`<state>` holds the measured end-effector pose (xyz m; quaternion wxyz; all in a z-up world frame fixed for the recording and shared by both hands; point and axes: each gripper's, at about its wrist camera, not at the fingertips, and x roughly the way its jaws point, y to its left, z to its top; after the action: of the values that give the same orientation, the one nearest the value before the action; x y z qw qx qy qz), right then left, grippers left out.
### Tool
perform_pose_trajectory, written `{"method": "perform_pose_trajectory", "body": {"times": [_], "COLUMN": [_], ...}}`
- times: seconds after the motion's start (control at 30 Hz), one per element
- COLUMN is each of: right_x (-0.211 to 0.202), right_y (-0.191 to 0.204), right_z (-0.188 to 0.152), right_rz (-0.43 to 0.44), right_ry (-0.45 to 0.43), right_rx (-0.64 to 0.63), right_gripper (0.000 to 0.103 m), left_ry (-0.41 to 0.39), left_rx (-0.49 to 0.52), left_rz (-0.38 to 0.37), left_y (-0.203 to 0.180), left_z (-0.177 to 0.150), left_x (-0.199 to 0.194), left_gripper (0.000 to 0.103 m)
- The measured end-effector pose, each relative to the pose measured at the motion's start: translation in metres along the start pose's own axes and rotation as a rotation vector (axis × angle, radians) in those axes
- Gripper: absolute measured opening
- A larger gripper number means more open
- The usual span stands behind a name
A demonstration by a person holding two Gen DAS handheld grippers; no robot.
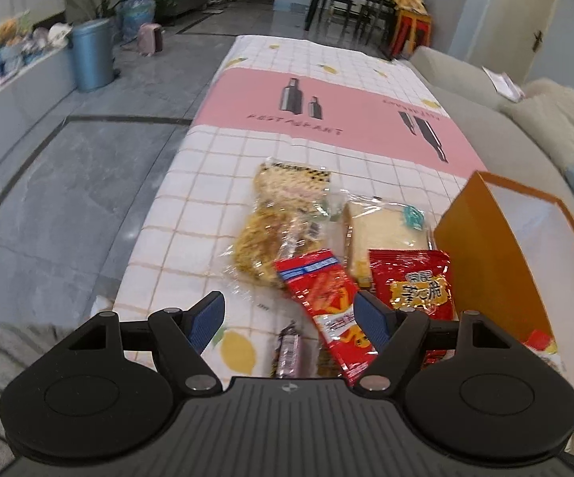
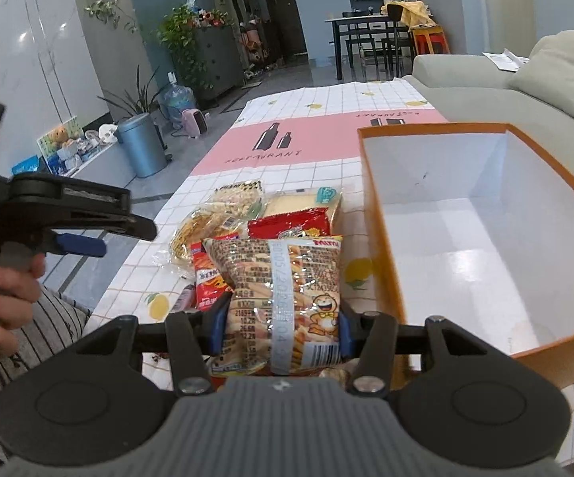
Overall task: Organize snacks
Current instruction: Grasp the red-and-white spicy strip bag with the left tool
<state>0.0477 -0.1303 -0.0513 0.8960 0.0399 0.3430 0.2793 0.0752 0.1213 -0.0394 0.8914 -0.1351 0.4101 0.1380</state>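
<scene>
Nearest the lens, the right gripper [image 2: 281, 328] had its blue pads clamped on a pale printed crinkly snack bag [image 2: 283, 298], held upright just left of the orange cardboard box with white inside [image 2: 481, 214] — the box open-topped, bare. The left gripper [image 1: 289, 320], its fingers wide apart and holding nothing, hung over a long red snack packet [image 1: 326, 310] and a squarer red foil bag [image 1: 414, 282]. Behind them lay clear-wrapped noodle cakes [image 1: 275, 222] and a wrapped pale slab of bread [image 1: 382, 230], all bunched near the box on a white grid-patterned cloth with a pink band [image 1: 326, 107]. The cloth's far half lay open. A grey tiled floor [image 1: 68, 183] ran along its left edge, a grey sofa [image 2: 485, 87] along its right — a blue bin [image 1: 90, 55] stood well apart.
</scene>
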Motion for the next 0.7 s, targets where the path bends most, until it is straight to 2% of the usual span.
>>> {"method": "perform_pose_trajectory", "body": {"times": [0.17, 0.27, 0.47, 0.57, 0.7], "right_x": [-0.007, -0.010, -0.012, -0.014, -0.008], "right_y": [-0.006, -0.008, -0.009, -0.007, -0.007], "right_z": [0.004, 0.005, 0.002, -0.002, -0.003], "right_rz": [0.025, 0.027, -0.007, -0.017, -0.019], "right_ry": [-0.040, -0.046, -0.017, -0.051, -0.038], "right_rx": [0.010, 0.006, -0.004, -0.071, -0.083], "right_gripper": [0.050, 0.050, 0.050, 0.050, 0.050], "left_ry": [0.018, 0.055, 0.114, 0.140, 0.177], "left_rx": [0.120, 0.157, 0.132, 0.076, 0.115], "left_rz": [-0.018, -0.015, -0.024, -0.014, 0.025], "left_y": [-0.032, -0.042, -0.048, -0.048, -0.055], "left_z": [0.010, 0.016, 0.024, 0.026, 0.021], "left_x": [0.016, 0.031, 0.055, 0.069, 0.084], "left_gripper": [0.087, 0.087, 0.087, 0.087, 0.087]}}
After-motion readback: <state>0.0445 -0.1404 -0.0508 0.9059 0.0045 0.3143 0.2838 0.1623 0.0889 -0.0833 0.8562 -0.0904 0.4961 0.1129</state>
